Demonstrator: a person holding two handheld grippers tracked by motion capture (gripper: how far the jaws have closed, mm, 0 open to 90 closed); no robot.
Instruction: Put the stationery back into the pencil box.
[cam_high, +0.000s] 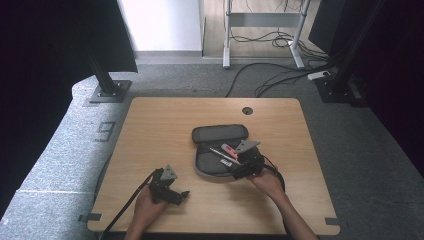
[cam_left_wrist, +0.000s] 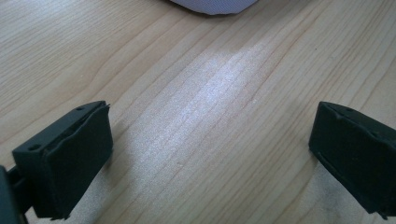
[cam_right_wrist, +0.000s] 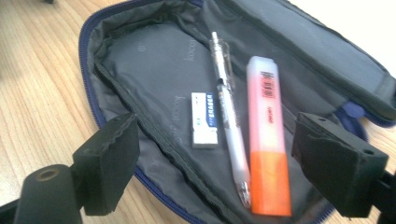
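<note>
From above, an open pencil case (cam_high: 220, 150) lies near the middle of the wooden table (cam_high: 150, 130), its lid flap folded back toward twelve o'clock. The right gripper (cam_high: 246, 162) sits at the case's four o'clock edge, over a pen (cam_high: 223, 155) and an orange highlighter (cam_high: 229, 149) lying inside. The left gripper (cam_high: 169, 187) rests on bare wood at about eight o'clock from the case, well apart from it.

In the left gripper view, the jaws stand wide apart with only tabletop between them; a grey edge of the case (cam_left_wrist: 212, 5) peeks in at twelve o'clock.

In the right gripper view, the jaws stand apart, holding nothing. Beyond them an eraser (cam_right_wrist: 204, 120), the pen (cam_right_wrist: 229, 109) and the highlighter (cam_right_wrist: 267, 135) lie side by side in the case (cam_right_wrist: 140, 60), eraser toward nine o'clock, highlighter toward three.
</note>
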